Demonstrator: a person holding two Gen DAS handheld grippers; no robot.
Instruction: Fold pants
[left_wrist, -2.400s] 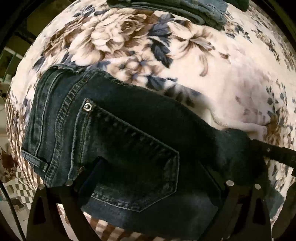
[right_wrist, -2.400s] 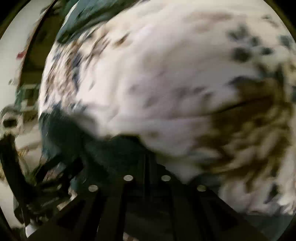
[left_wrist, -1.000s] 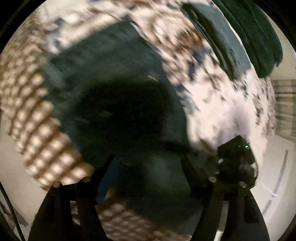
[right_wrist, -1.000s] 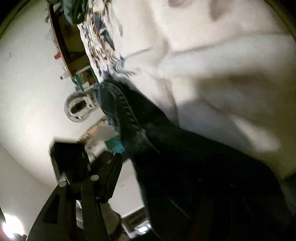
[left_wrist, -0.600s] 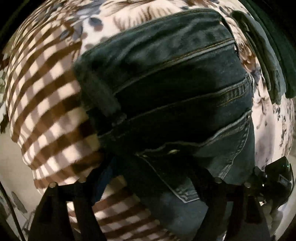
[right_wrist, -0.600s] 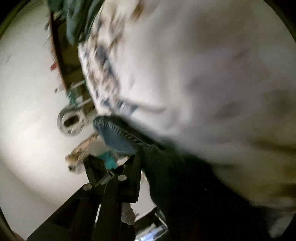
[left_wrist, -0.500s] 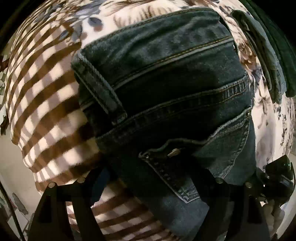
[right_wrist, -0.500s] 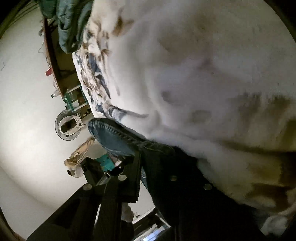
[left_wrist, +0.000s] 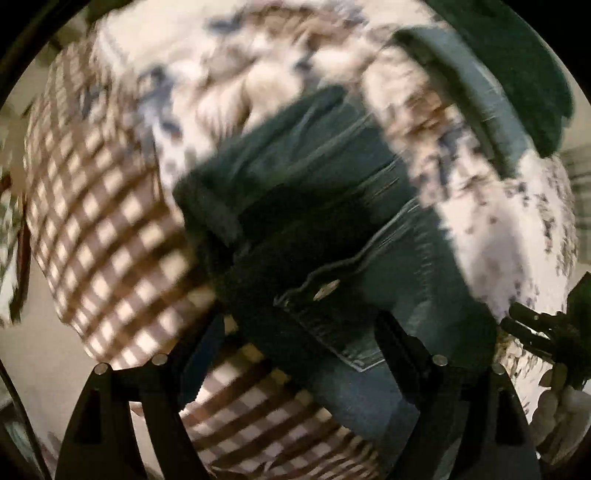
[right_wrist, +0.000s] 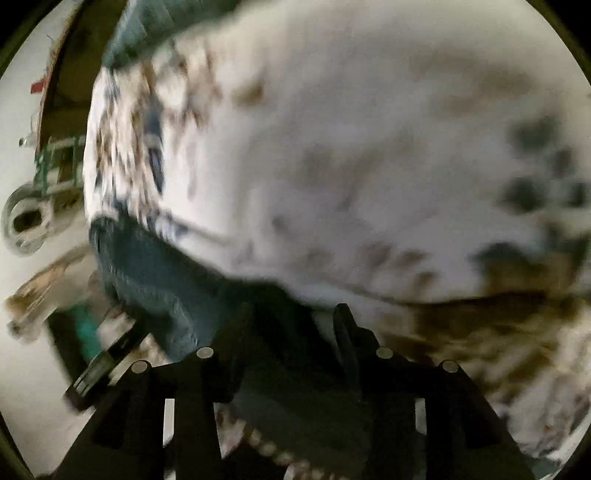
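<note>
Dark blue jeans (left_wrist: 332, 236), folded into a compact bundle with a back pocket and rivet up, lie on a floral and checked blanket (left_wrist: 103, 206). My left gripper (left_wrist: 299, 332) is open, its fingers spread either side of the near part of the jeans. My right gripper (right_wrist: 291, 325) is also open, fingers apart with the edge of the jeans (right_wrist: 155, 273) lying between and in front of them. Both views are motion-blurred. The right gripper's body shows at the right edge of the left wrist view (left_wrist: 546, 328).
A pile of folded dark green and denim garments (left_wrist: 498, 74) lies at the far right of the bed, also in the right wrist view (right_wrist: 155, 26). The blanket (right_wrist: 351, 166) fills the right wrist view. The bed's edge and floor are at the left.
Both grippers have let go of the jeans and are drawing back; the right gripper's jaws have opened. The jeans now rest on the blanket, seen from a little farther away.
</note>
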